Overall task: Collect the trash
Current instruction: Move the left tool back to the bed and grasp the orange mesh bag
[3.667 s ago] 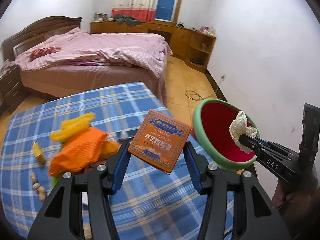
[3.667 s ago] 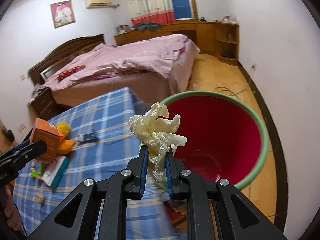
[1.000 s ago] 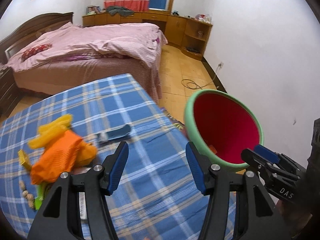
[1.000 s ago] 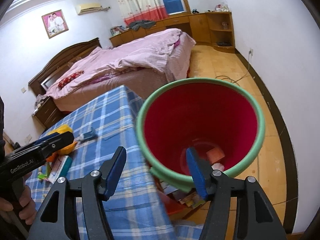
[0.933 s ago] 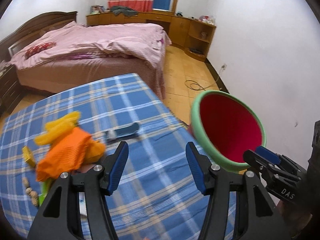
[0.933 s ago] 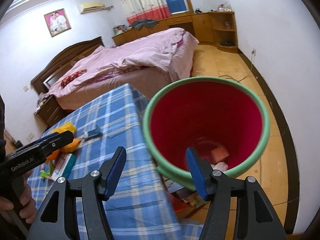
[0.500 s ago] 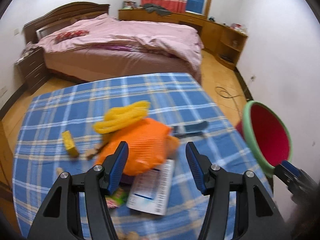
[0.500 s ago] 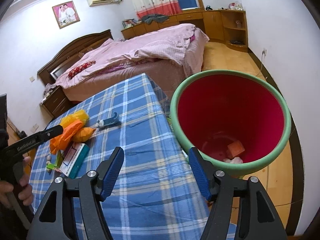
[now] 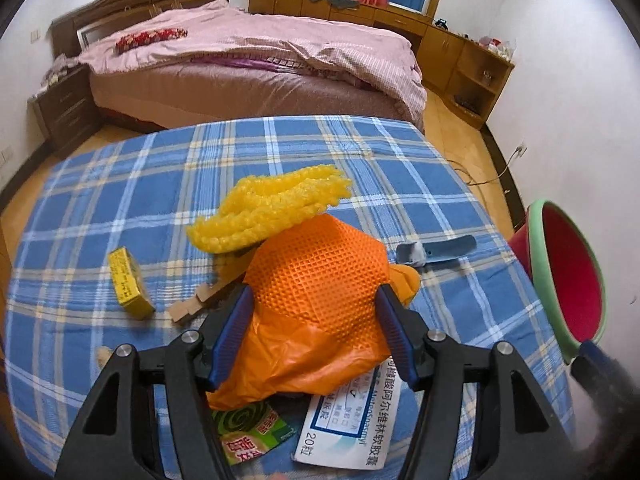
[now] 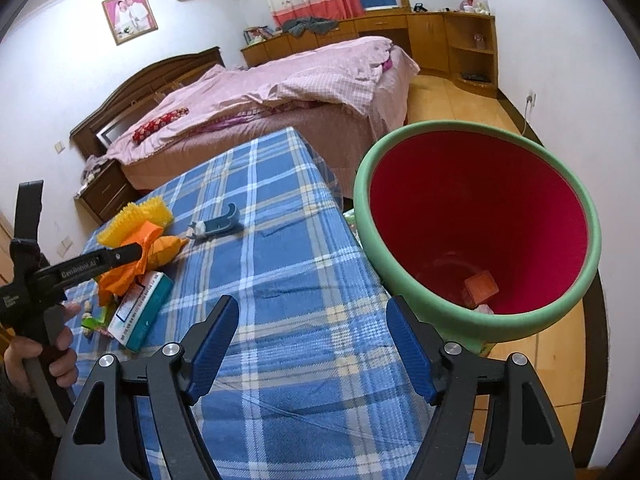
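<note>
My left gripper (image 9: 314, 322) hangs over the pile of trash on the blue plaid table (image 9: 120, 184). Its jaws are opening, and an orange foam net with an orange plastic bag (image 9: 316, 276) sits between the blue pads, filling the gap. A yellow foam net (image 9: 272, 208) lies just behind it. My right gripper (image 10: 310, 340) is over bare cloth near the table's right edge, jaws opening, nothing between them. The red bin with a green rim (image 10: 476, 320) stands to its right, with an orange box (image 10: 482, 286) and crumpled paper at its bottom.
Around the pile lie a small yellow box (image 9: 128, 280), a blue-grey plastic piece (image 9: 436, 252), a white and teal medicine box (image 9: 352, 412) and a green packet (image 9: 248, 432). A bed (image 9: 248, 52) stands beyond the table. A hand (image 10: 40, 352) holds the left gripper's handle.
The orange box and the crumpled paper left the grippers and lie in the bin. My left gripper swung left and down onto the orange net. The right gripper drew back over the table, jaws wider.
</note>
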